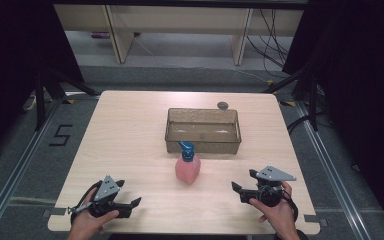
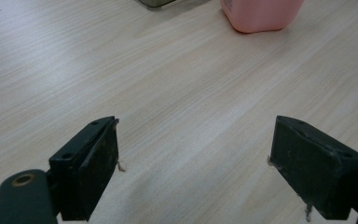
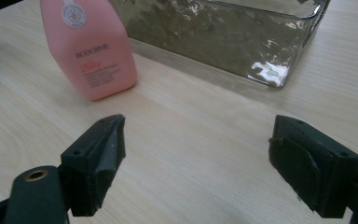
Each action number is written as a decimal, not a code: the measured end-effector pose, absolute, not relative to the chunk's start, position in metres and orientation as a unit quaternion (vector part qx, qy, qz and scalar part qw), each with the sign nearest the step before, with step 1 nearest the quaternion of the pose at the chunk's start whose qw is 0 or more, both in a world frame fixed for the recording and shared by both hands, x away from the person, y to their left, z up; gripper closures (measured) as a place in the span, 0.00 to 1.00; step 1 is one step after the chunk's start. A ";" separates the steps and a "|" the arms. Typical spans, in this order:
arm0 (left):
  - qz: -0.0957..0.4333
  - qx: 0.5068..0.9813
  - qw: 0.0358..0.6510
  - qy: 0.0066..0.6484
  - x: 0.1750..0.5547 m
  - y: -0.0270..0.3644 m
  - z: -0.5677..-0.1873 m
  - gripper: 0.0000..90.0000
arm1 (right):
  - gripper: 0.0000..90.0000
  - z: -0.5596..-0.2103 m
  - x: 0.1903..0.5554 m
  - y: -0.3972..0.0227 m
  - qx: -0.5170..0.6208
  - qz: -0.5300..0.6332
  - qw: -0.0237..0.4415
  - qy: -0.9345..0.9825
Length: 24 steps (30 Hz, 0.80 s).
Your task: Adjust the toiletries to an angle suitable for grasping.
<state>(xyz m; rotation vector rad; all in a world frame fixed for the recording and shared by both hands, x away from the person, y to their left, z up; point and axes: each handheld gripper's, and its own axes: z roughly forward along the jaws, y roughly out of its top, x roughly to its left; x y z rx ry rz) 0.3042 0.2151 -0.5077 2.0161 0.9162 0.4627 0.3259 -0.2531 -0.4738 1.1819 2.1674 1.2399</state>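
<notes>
Both grippers, left (image 1: 131,203) and right (image 1: 243,183), rest jaws wide near the table's (image 1: 130,130) front edge, apart from the pink bottle (image 1: 187,167).

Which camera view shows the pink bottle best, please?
The high view: there the whole pink bottle stands upright with its blue pump top, just in front of the clear bin. The right gripper view shows its body and printed label but cuts off the top. The left gripper view shows its base.

Pink bottle (image 3: 95,56) label: "BOOORME". Floor (image 1: 40,150) marking: "5".
</notes>
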 end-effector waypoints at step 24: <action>0.184 0.806 0.426 0.367 0.304 0.215 -0.508 0.17 | 0.22 -0.468 0.328 -0.236 0.407 0.462 0.172 0.770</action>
